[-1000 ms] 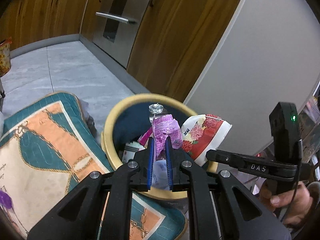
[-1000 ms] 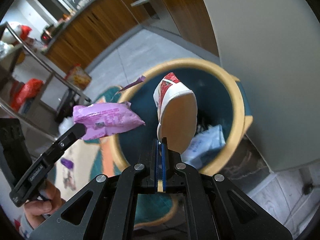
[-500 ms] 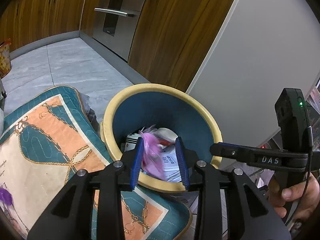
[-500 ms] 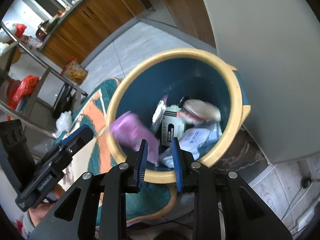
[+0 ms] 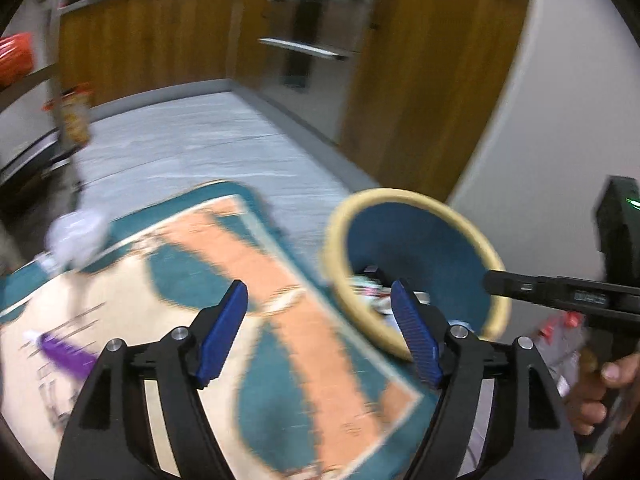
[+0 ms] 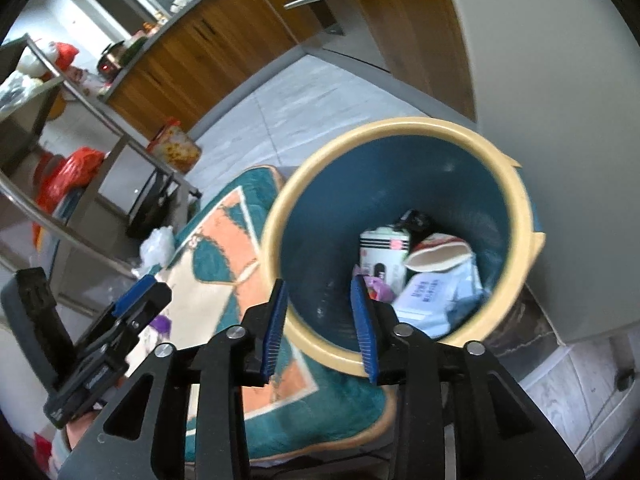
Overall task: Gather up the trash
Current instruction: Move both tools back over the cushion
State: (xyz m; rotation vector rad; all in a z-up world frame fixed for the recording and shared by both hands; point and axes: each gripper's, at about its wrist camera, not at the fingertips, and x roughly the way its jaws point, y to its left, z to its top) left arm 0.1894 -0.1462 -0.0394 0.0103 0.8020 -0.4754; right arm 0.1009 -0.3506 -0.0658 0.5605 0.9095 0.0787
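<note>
Now both your grippers hold nothing: left gripper [image 5: 318, 326] spread wide above the rug [image 5: 224, 280], right gripper [image 6: 320, 320] partly open over the trash bin [image 6: 520, 184].

The left hand-held gripper [image 5: 320, 330], which pinched the purple wrapper [image 6: 379, 289] a second ago, now has its jaws spread wide and has swung left over the rug [image 5: 280, 300]. The right hand-held gripper [image 6: 320, 330], earlier clamped on the red-and-white packet [image 6: 438, 254], is also agape. Both pieces now lie inside the bin [image 6: 400, 184].
</note>
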